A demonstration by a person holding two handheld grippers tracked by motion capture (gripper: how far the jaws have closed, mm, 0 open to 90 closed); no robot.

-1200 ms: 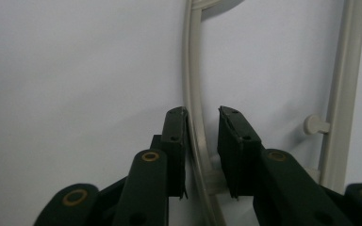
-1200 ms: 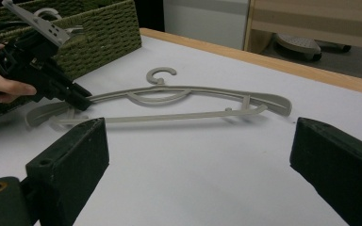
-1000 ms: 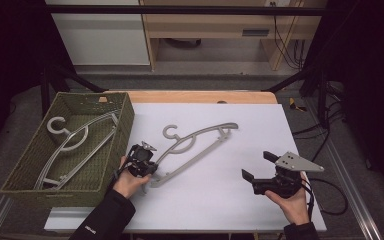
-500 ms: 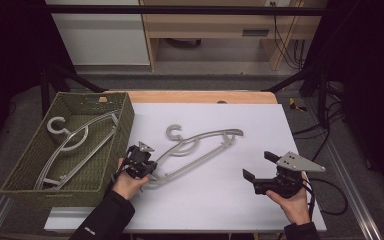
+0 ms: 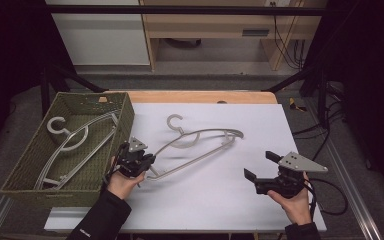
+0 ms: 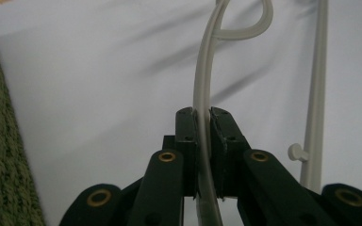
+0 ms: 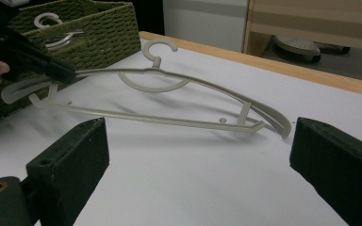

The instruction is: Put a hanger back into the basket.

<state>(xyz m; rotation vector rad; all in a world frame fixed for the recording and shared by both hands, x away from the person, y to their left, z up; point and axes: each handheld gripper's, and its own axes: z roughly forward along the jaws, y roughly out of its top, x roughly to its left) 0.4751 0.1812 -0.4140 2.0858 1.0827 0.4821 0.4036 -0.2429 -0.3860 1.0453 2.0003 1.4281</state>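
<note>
Grey hanger [image 5: 200,145] pinched at one arm by our left gripper [image 5: 139,161] beside basket [image 5: 30,172] | right gripper [image 5: 260,172] gapes, holding nothing | step: lifting | next: carry it over basket rim, clear of the hanger inside [image 5: 75,145]

Left claw [image 5: 147,162]: jaws clamped tight, pointing right, gripped in left hand [image 5: 122,182]. Right claw [image 5: 257,166]: jaws spread wide, pointing left, right hand [image 5: 295,202] underneath.

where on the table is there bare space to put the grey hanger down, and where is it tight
Bare white tabletop lies between the left gripper, shut on the grey plastic hanger, and the open right gripper. More bare table runs between the hanger and the far wooden edge. It is crowded at the green woven basket, where a second grey hanger lies.
</note>
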